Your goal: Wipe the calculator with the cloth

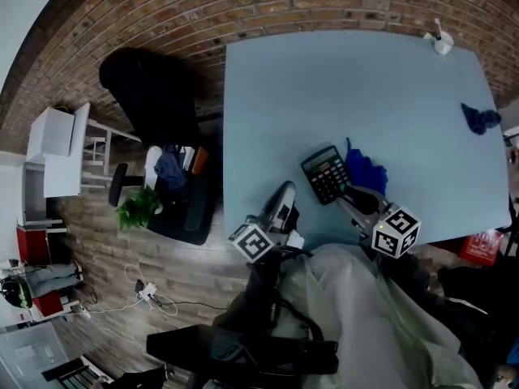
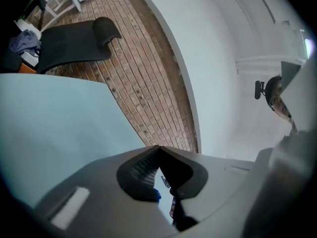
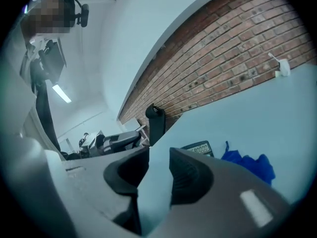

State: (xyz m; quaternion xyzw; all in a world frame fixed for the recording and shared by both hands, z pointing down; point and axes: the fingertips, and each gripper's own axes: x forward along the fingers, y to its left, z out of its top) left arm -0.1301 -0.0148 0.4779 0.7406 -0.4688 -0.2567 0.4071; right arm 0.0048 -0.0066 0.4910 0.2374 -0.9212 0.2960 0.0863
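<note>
Head view is showing the calculator (image 1: 327, 173) lying near the front edge of the table (image 1: 324, 79), long axis pointing away, the cloth (image 1: 365, 171) seemingly touching its right side. Both are being faced by the nearer right gripper (image 1: 350, 194), jaws narrowly apart and empty; the left gripper (image 1: 284, 193) is being held closed.

Table (image 1: 340, 96): plain pale blue-grey, no pattern. Calculator (image 1: 326, 173): black w/ rows of grey keys, light display strip. Cloth (image 1: 366, 171) by it: deep blue. 2nd cloth (image 1: 480, 119) nr table's right edge: same blue. Small item (image 1: 440, 42) at far right corner: white. Left claw (image 1: 284, 193) & right claw (image 1: 350, 198): grey shells, black ribbed pads (image 3: 188, 175), marker cube (image 1: 396, 231) on each w/ blk-&-wht squares. Brick wall (image 1: 243, 6): red-brown, pale mortar lines. Chair (image 1: 150, 96): black.
</note>
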